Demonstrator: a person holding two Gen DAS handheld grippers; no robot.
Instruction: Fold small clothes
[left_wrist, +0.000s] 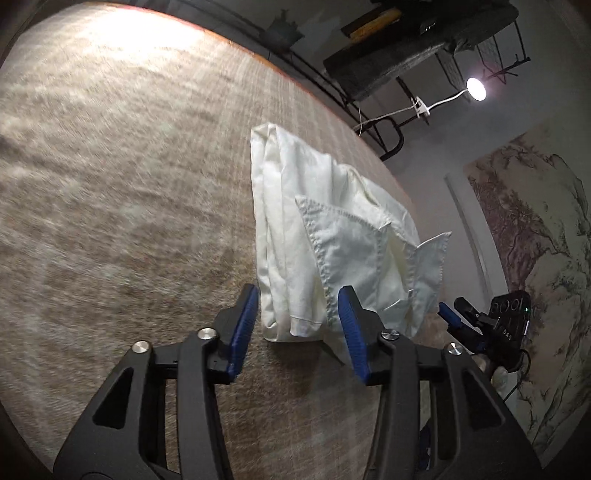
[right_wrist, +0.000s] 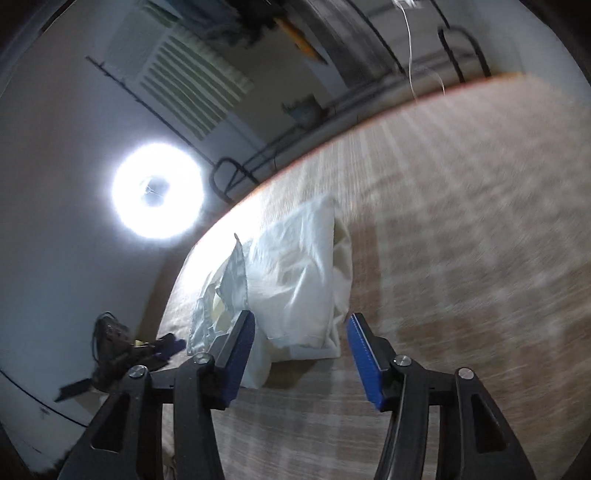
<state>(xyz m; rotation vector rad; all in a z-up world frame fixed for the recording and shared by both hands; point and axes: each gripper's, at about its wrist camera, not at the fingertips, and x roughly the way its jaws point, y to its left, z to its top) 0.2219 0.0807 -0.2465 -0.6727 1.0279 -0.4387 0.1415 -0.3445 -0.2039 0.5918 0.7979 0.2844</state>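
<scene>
The left gripper (left_wrist: 299, 306) has its two blue pads (left_wrist: 243, 325) apart, with nothing pinched between them. It hangs just above the near end of a white garment (left_wrist: 332, 236). The cloth shows in the gap, but the pads do not press on it.

The right gripper (right_wrist: 301, 334) is also spread apart and holds nothing. Its blue pads (right_wrist: 360, 354) sit on either side of the near end of the same white garment (right_wrist: 295, 280), a little above it.

The garment lies in a long folded bundle on a tan checked cover (left_wrist: 110, 184). It is near the edge of the cover. One stitched corner flap (left_wrist: 432, 266) sticks out to the side.

In the left view, the other gripper (left_wrist: 448, 317) shows at the far side of the cloth. Past the edge there is a small bright lamp (left_wrist: 476, 88), and in the right view a big ring light (right_wrist: 159, 190) shines on the wall.
</scene>
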